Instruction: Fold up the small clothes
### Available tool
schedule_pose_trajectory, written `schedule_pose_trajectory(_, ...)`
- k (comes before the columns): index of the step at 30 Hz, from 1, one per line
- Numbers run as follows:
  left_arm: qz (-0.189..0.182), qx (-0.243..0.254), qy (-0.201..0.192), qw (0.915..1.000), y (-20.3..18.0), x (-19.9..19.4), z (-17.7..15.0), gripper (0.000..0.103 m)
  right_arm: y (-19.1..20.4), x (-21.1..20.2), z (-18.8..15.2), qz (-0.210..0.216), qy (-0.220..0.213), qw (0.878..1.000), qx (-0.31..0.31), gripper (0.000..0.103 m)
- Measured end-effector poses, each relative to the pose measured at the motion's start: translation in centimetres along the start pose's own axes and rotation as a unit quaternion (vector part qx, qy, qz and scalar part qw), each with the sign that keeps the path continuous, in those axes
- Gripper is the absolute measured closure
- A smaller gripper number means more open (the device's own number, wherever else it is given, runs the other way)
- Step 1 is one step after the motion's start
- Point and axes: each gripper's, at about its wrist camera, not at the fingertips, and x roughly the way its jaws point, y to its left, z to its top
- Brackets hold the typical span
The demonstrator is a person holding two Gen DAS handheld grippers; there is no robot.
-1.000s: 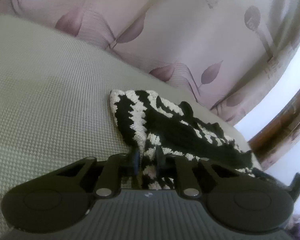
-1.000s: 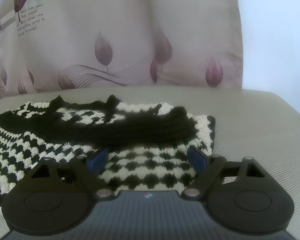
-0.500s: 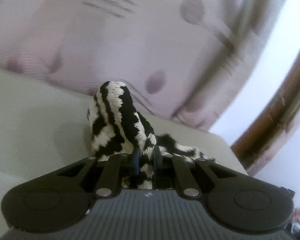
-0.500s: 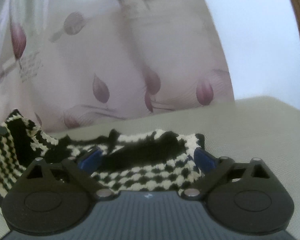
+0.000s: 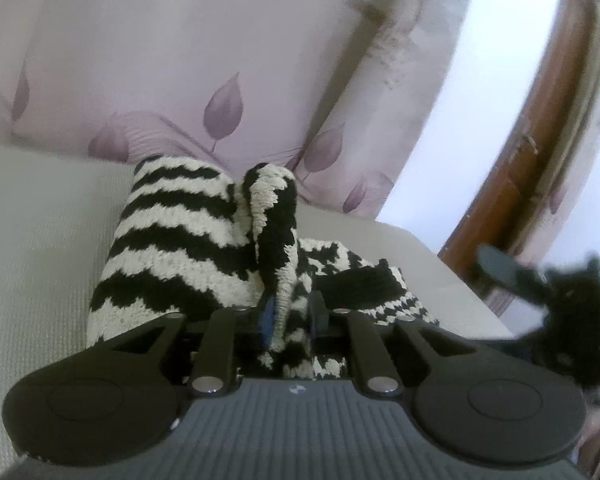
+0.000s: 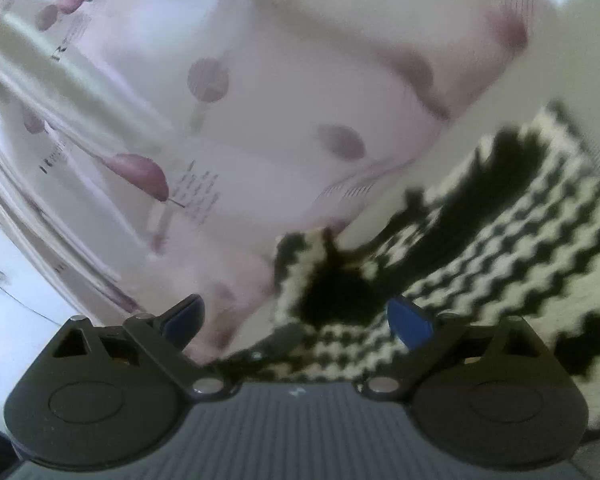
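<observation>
Both my grippers face the black-and-cream zigzag knitted garment [image 5: 172,240]: my left gripper [image 5: 290,316] pinches a raised fold, jaws easing apart; my right gripper [image 6: 296,320] gapes wide, empty.

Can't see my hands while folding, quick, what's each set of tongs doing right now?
Left tongs: gripping a raised fold of the striped knit, starting to open.
Right tongs: wide open, holding nothing.

The bare counter [image 5: 40,248] left of the raised black-and-white knit top [image 5: 172,240] is free for a hand, but the leaf curtain [image 5: 220,60] stands close behind it and the right gripper [image 5: 548,292] blocks the right side.
</observation>
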Motion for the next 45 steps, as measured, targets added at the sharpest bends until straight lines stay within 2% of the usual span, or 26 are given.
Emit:
schedule_pose_trajectory(3,-0.001,0.014,-0.004,0.9999,0.1,-0.2,-0.5,0.083,-0.1,2.1,0.3,0.014,0.016,1.0,0.022,0.003)
schedule_pose_trajectory(9,-0.009,0.021,-0.019,0.9996,-0.2,-0.3,-0.6,0.08,0.4,5.7,0.4,0.002,0.053,0.998,0.017,0.003)
schedule_pose_trajectory(13,-0.011,0.037,-0.024,0.999,-0.6,-0.4,-1.0,0.075,1.3,7.7,0.6,-0.001,0.074,0.997,-0.008,0.004)
schedule_pose_trajectory(15,-0.013,0.046,-0.025,0.9985,-0.8,-0.4,-1.1,0.073,1.5,8.8,0.9,-0.018,0.093,0.995,-0.017,0.009)
schedule_pose_trajectory(17,-0.015,0.055,-0.027,0.998,-0.9,-0.4,-1.2,0.068,1.7,9.7,0.9,-0.032,0.109,0.993,-0.027,0.022)
schedule_pose_trajectory(18,-0.015,0.058,-0.028,0.9978,-0.9,-0.4,-1.2,0.064,2.0,10.1,0.8,-0.04,0.116,0.992,-0.039,0.041)
schedule_pose_trajectory(19,-0.016,0.062,-0.031,0.9975,-1.0,-0.5,-1.3,0.056,2.3,10.5,0.7,-0.058,0.123,0.989,-0.058,0.061)
schedule_pose_trajectory(20,-0.02,0.066,-0.032,0.9971,-1.0,-0.6,-1.4,0.046,2.6,10.9,0.6,-0.078,0.128,0.986,-0.073,0.069)
schedule_pose_trajectory(21,-0.024,0.069,-0.031,0.9968,-1.1,-0.7,-1.4,0.042,2.5,11.1,0.5,-0.088,0.13,0.985,-0.078,0.075)
schedule_pose_trajectory(24,-0.03,0.086,-0.034,0.9953,-1.9,-2.1,-1.7,0.032,2.5,10.7,0.7,-0.1,0.115,0.984,-0.09,0.079)
schedule_pose_trajectory(27,-0.024,0.084,-0.063,0.9941,-2.0,-5.1,-2.0,0.026,2.8,9.7,1.0,-0.103,0.09,0.986,-0.093,0.084)
schedule_pose_trajectory(32,0.018,0.065,-0.13,0.9893,-0.1,-9.6,-2.8,0.008,3.6,8.9,1.6,-0.082,0.076,0.99,-0.087,0.085)
schedule_pose_trajectory(39,0.038,-0.004,-0.124,0.9915,4.0,-9.5,-5.0,0.007,3.4,10.0,1.1,-0.066,0.106,0.991,-0.057,0.083)
schedule_pose_trajectory(41,0.028,-0.03,-0.126,0.9912,4.7,-9.5,-4.9,0.007,3.3,10.2,1.0,-0.067,0.106,0.991,-0.051,0.075)
schedule_pose_trajectory(43,0.024,-0.053,-0.134,0.9893,5.3,-9.6,-4.9,0.006,3.6,10.5,0.9,-0.06,0.113,0.991,-0.049,0.056)
schedule_pose_trajectory(45,0.024,-0.069,-0.132,0.9885,5.7,-9.6,-5.0,0.006,4.1,11.1,0.7,-0.068,0.118,0.989,-0.053,0.043)
